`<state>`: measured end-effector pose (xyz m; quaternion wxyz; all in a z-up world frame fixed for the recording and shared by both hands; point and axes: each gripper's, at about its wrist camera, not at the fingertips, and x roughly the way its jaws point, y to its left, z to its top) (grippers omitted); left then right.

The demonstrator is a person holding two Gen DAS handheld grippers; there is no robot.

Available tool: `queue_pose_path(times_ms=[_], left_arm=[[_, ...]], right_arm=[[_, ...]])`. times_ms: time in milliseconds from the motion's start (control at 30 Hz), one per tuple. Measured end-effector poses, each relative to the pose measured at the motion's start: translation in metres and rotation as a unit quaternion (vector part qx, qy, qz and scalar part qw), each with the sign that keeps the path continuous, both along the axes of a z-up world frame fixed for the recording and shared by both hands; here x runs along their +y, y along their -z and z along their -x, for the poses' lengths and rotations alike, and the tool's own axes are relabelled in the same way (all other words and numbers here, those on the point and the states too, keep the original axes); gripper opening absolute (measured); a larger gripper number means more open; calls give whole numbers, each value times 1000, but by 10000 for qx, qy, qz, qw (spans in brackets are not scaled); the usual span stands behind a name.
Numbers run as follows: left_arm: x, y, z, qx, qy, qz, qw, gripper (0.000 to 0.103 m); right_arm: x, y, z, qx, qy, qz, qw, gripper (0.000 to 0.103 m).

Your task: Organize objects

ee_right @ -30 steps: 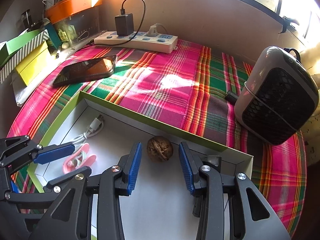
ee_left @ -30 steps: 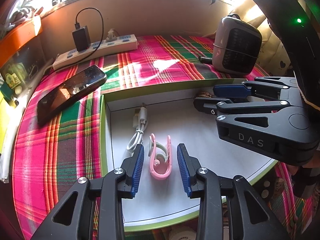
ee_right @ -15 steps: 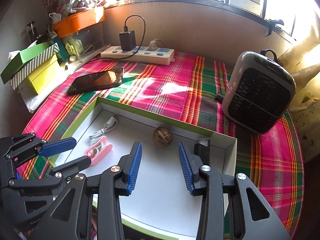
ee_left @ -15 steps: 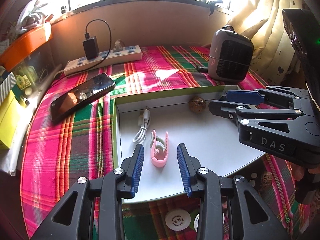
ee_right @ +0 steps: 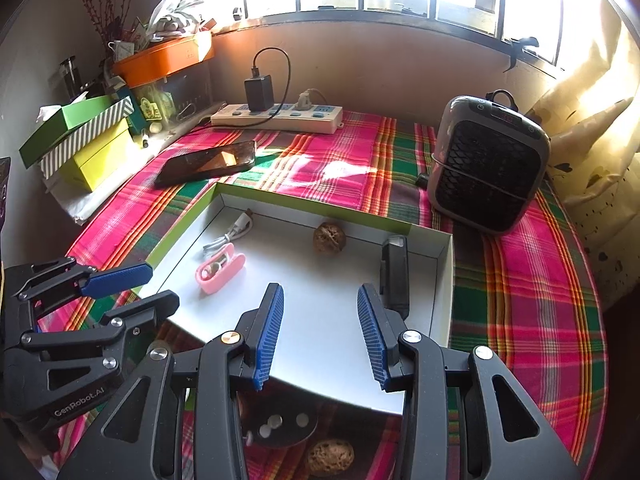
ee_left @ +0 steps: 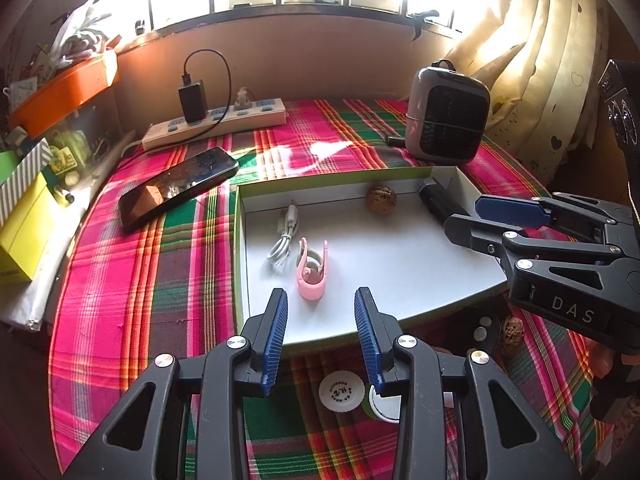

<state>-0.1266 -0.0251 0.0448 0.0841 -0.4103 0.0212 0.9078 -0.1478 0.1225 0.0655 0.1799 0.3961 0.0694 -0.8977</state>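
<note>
A green-rimmed white box lid (ee_left: pixel 238 240) (ee_right: pixel 180 224) lies on the plaid cloth. In it lie a pink clip (ee_left: pixel 311 276) (ee_right: pixel 219 268), a white cable (ee_left: pixel 283 240) (ee_right: pixel 230 234), a walnut (ee_left: pixel 380 199) (ee_right: pixel 329 237) and a black bar-shaped object (ee_left: pixel 438 200) (ee_right: pixel 394 276). My left gripper (ee_left: pixel 320 334) (ee_right: pixel 132 290) is open and empty above the lid's near edge. My right gripper (ee_right: pixel 320 334) (ee_left: pixel 468 216) is open and empty above the lid's near right side. On the cloth in front lie white caps (ee_left: pixel 342 392), a second walnut (ee_right: pixel 330 456) (ee_left: pixel 513 330) and a dark disc (ee_right: pixel 280 426).
A phone (ee_left: pixel 178 188) (ee_right: pixel 206 162) lies left of the lid. A power strip with a charger (ee_left: pixel 216 124) (ee_right: pixel 276 118) runs along the back wall. A grey heater (ee_left: pixel 446 118) (ee_right: pixel 486 164) stands back right. Boxes (ee_right: pixel 86 140) are stacked at left.
Both grippers have pulled back and up from the lid, staying open. The pink clip and walnut stay in the lid.
</note>
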Motion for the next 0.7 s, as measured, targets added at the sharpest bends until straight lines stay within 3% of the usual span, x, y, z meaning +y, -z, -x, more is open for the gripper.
queue_pose_path(times_ms=[700], left_arm=[[-21, 9, -45, 53, -64, -425, 9991, 35]], right_arm=[[34, 7, -62, 314, 456, 64, 9984, 44]])
